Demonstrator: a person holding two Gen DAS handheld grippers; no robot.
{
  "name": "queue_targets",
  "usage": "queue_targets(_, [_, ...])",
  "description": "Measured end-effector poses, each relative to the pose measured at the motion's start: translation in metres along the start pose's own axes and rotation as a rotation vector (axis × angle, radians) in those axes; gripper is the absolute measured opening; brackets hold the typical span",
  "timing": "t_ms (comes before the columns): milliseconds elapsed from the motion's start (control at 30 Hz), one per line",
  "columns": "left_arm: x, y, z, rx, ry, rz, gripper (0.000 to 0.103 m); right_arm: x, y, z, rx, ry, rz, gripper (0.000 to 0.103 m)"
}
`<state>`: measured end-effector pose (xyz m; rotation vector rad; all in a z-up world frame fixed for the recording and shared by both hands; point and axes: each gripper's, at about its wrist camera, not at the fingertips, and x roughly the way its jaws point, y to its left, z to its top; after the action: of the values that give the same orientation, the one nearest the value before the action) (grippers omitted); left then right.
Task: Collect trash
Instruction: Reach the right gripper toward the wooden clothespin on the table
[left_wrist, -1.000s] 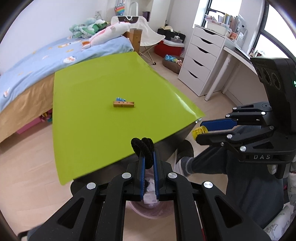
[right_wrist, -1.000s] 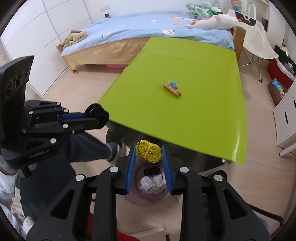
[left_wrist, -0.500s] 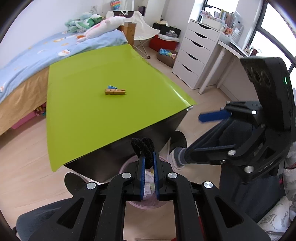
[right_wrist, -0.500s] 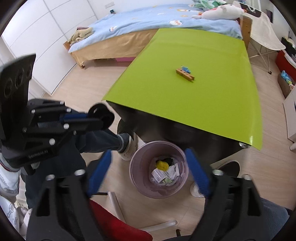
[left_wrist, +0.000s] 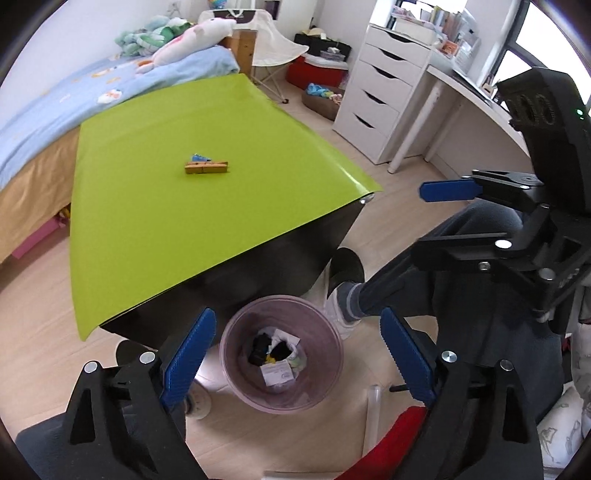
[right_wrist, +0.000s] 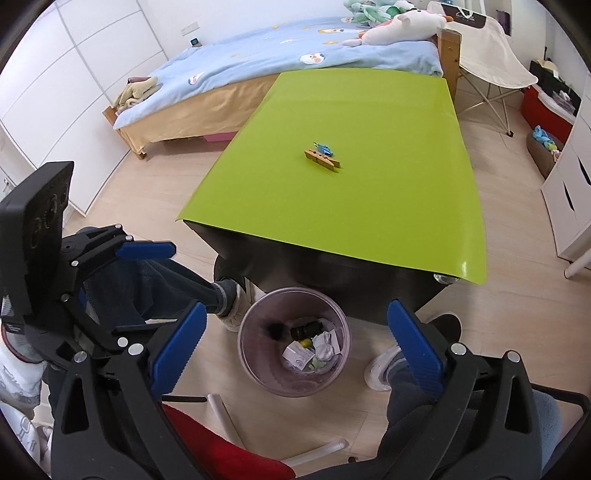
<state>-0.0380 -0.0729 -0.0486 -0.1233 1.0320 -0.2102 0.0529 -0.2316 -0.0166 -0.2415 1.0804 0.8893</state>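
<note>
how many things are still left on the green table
2, touching at the middle of the green table: a wooden clothespin and a small blue item behind it. Nothing else shows there.

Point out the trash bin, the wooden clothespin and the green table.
trash bin (left_wrist: 334, 354): left wrist view, on its right rim.
wooden clothespin (left_wrist: 207, 168): left wrist view, on its body.
green table (right_wrist: 354, 206): right wrist view, on its bare top.

Both wrist views look steeply down — sharing the bin (left_wrist: 280, 354) (right_wrist: 293, 341), close below, and green table (left_wrist: 155, 206) (right_wrist: 369, 206) beyond.
</note>
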Motion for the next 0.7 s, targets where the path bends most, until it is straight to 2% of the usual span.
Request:
queue_targets(67, [0.001,0.002,0.000,-0.008,0.001,0.010,0.095,0.001,-0.001,0.000,0.003,0.002,0.003,0.098])
queue_targets(500, [0.001,0.013,0.004,-0.039,-0.005,0.059,0.096,0.004,-0.001,0.001,0.000,0.002,0.007,0.100])
queue_targets(700, [0.001,0.023,0.011,-0.044,-0.020,0.080,0.096,0.006,-0.002,0.017,-0.015,-0.008,0.010,0.100])
